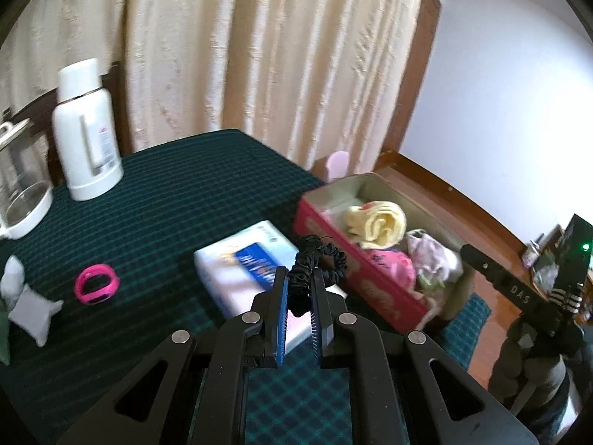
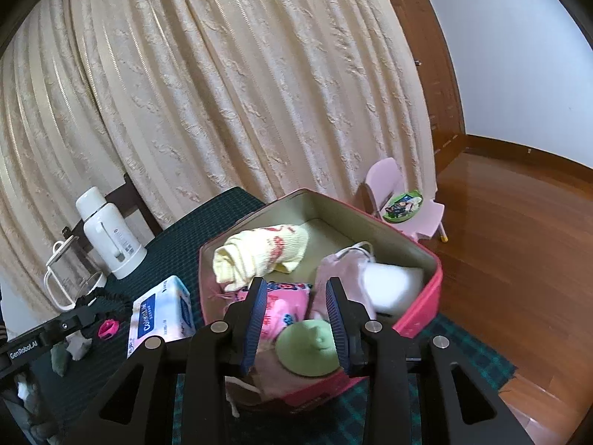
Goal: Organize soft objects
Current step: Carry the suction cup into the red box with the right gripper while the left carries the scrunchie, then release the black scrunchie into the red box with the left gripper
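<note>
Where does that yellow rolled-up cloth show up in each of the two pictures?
Left wrist view: the yellow cloth lies right of centre, inside the pink box, beyond the claw's tips.
Right wrist view: it lies near the centre, at the box's left side, just above the claw.
Shared landmark: the white thermos on the left.

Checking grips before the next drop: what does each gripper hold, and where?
Left gripper pinches a black scrunchie by its lower loop; right gripper holds nothing.

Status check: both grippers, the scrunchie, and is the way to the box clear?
Left gripper shut on black scrunchie. Right gripper open, empty, over pink box. Box already crowded; tissue pack sits below the left fingers.
</note>
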`<state>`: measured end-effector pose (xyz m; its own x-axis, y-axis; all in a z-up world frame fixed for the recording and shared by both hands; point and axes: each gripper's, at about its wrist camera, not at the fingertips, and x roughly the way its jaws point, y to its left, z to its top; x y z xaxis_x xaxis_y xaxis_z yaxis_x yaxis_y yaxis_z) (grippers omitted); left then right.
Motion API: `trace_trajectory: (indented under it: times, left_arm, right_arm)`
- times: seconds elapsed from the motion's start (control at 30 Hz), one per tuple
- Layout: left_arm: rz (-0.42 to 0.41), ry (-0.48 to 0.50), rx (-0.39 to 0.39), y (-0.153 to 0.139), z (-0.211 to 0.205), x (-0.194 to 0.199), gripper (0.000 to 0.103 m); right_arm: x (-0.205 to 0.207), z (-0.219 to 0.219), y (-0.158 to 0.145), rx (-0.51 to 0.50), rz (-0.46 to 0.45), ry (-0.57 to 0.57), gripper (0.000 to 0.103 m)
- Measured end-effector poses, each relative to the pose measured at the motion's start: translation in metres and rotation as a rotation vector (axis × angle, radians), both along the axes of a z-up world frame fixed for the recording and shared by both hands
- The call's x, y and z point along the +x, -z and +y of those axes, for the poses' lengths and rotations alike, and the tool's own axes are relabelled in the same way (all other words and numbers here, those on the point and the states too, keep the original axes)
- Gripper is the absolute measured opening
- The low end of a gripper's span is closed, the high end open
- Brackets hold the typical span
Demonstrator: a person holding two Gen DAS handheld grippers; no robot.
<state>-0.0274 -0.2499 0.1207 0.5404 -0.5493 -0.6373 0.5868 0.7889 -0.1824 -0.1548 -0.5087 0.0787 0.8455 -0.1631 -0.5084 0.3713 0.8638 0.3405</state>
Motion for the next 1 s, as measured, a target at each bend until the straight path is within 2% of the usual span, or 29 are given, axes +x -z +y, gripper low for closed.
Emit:
trace_trajectory:
  times: [0.47,0.8,0.87,0.9,0.93,1.0]
  left_arm:
    - [0.016,0.227,-0.001,-0.003,-0.094,-0.015,0.01]
    - [0.064,0.301,-0.004,0.01,-0.144,-0.011,0.012]
    - [0.069,0.317,-0.007,0.014,-0.153,-0.008,0.023]
    - [0.073,0.323,-0.007,0.016,-0.156,-0.008,0.042]
    - [0.075,0.324,-0.005,0.018,-0.159,-0.007,0.055]
    - [0.072,0.315,-0.013,0.021,-0.158,-0.005,0.057]
  right_arm:
    - [-0.018,-0.02,0.002,0.011,-0.021,0.042,0.036]
    - [-0.023,-0.033,0.007,0.031,-0.023,0.059,0.036]
    - [-0.024,-0.033,0.008,0.034,-0.023,0.061,0.036]
    - [-0.023,-0.033,0.008,0.035,-0.023,0.062,0.036]
    - [-0.023,-0.033,0.008,0.037,-0.023,0.063,0.036]
    - [-0.024,-0.034,0.008,0.038,-0.023,0.064,0.036]
